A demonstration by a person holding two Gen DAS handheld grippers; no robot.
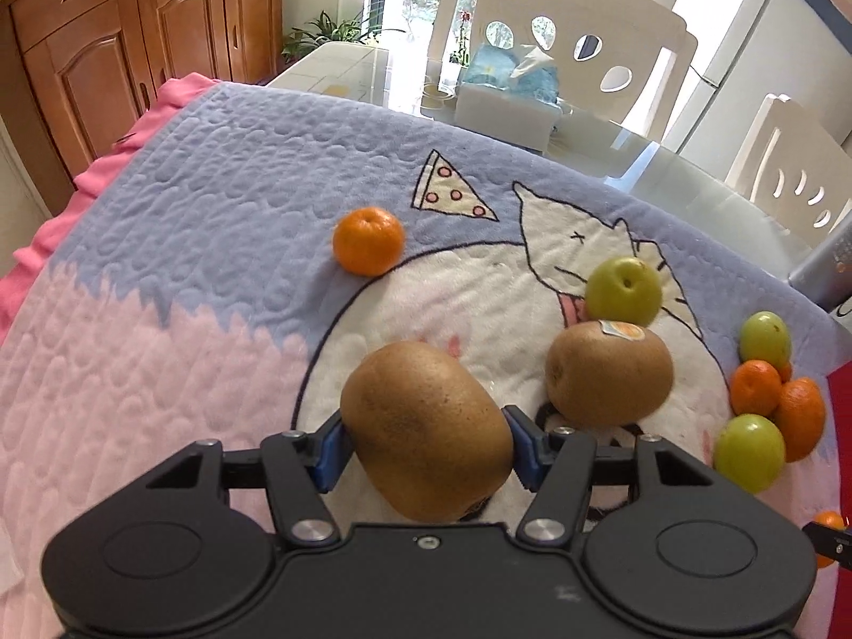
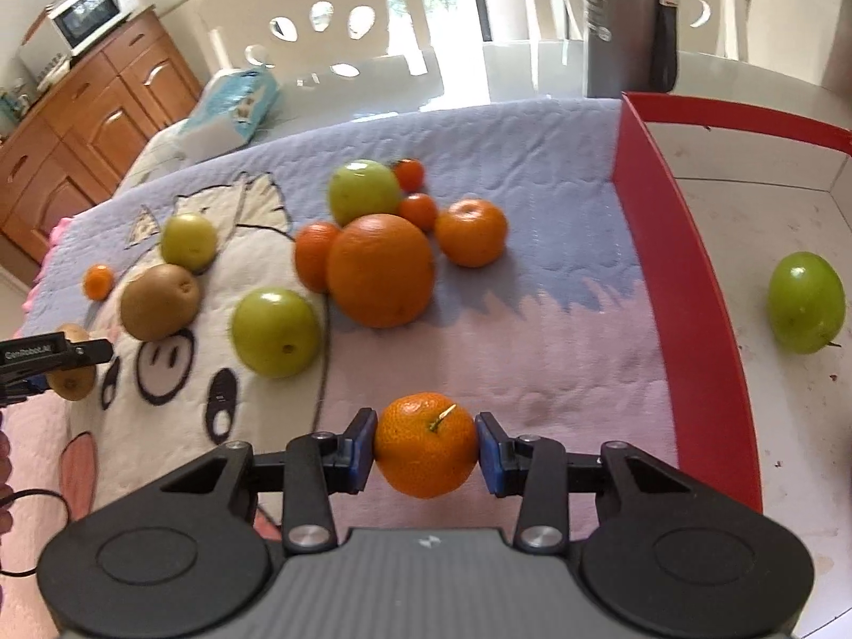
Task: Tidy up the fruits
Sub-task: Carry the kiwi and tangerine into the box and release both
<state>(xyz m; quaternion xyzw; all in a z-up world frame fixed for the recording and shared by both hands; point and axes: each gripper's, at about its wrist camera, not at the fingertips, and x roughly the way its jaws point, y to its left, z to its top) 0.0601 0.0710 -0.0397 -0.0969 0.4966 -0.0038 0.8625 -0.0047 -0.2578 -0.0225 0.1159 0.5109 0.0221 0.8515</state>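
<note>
My left gripper [image 1: 426,444] is shut on a brown kiwi [image 1: 426,426], its blue pads pressing both sides, lifted over the cartoon blanket [image 1: 186,266]. A second kiwi [image 1: 609,373] with a sticker lies just right of it, a green apple [image 1: 623,292] behind that. In the right wrist view my right gripper [image 2: 424,450] is shut on a small tangerine [image 2: 424,444] above the blanket's pink part. A big orange [image 2: 379,269], green apples [image 2: 276,331] and several tangerines lie ahead. The red-walled box [image 2: 687,298] at the right holds one green apple [image 2: 805,301].
A lone tangerine [image 1: 368,239] sits at the blanket's left. A cluster of fruit [image 1: 767,399] lies by the right edge. Beyond the blanket are a glass table, a tissue pack [image 1: 511,74], white chairs and a tall grey bottle [image 2: 620,21]. Wooden cabinets stand at the left.
</note>
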